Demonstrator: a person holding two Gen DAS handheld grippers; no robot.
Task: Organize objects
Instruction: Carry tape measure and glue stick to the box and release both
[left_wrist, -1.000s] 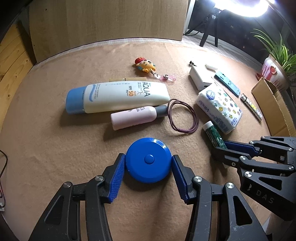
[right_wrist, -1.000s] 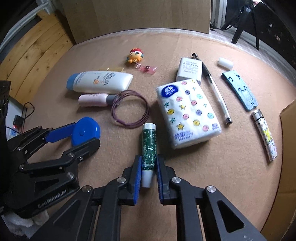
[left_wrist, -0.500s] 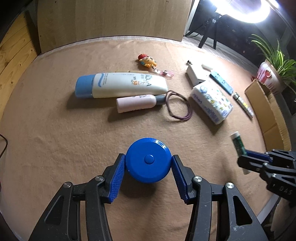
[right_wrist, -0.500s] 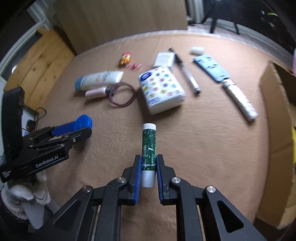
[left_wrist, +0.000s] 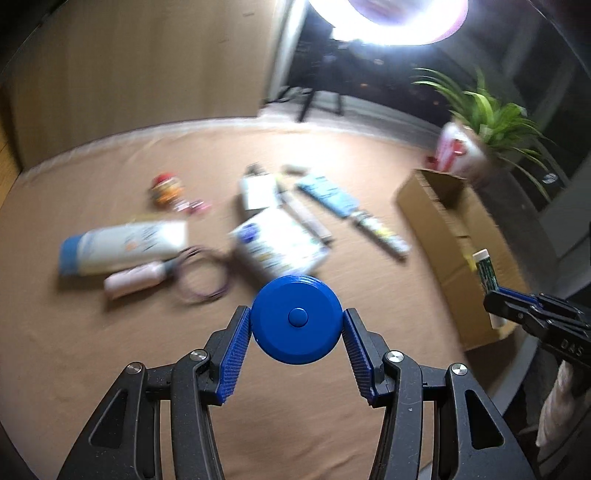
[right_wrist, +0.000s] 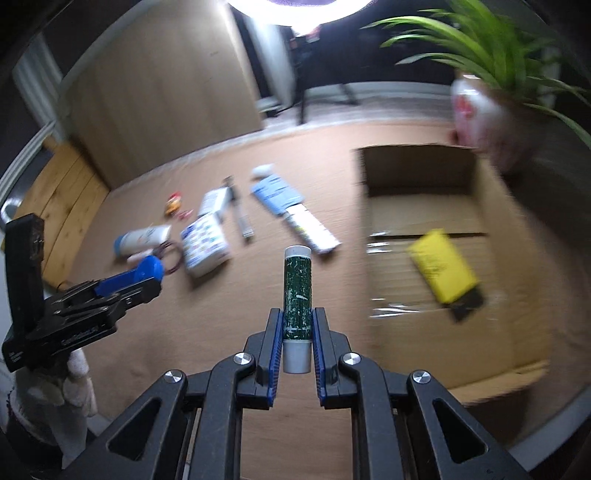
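My left gripper (left_wrist: 295, 321) is shut on a round blue tape measure (left_wrist: 295, 319) and holds it above the tan table. My right gripper (right_wrist: 297, 321) is shut on a green lip balm tube (right_wrist: 297, 291) with a white cap, held up near the open cardboard box (right_wrist: 424, 206). The box holds a yellow packet (right_wrist: 441, 269). In the left wrist view the lip balm (left_wrist: 487, 271) hangs over the box (left_wrist: 447, 221). In the right wrist view the left gripper (right_wrist: 136, 280) with the tape measure (right_wrist: 147, 269) is at the left.
On the table lie a sunscreen tube (left_wrist: 122, 247), a pink bottle (left_wrist: 133, 282), a purple hair tie (left_wrist: 201, 275), a tissue pack (left_wrist: 279, 245), a doll keychain (left_wrist: 168, 188), a pen (right_wrist: 240, 214) and a blue card (left_wrist: 328, 194). A potted plant (left_wrist: 480, 125) stands behind the box.
Both grippers have lifted and swung right toward the cardboard box, each still holding its object. The right gripper with the lip balm has come up to the box.
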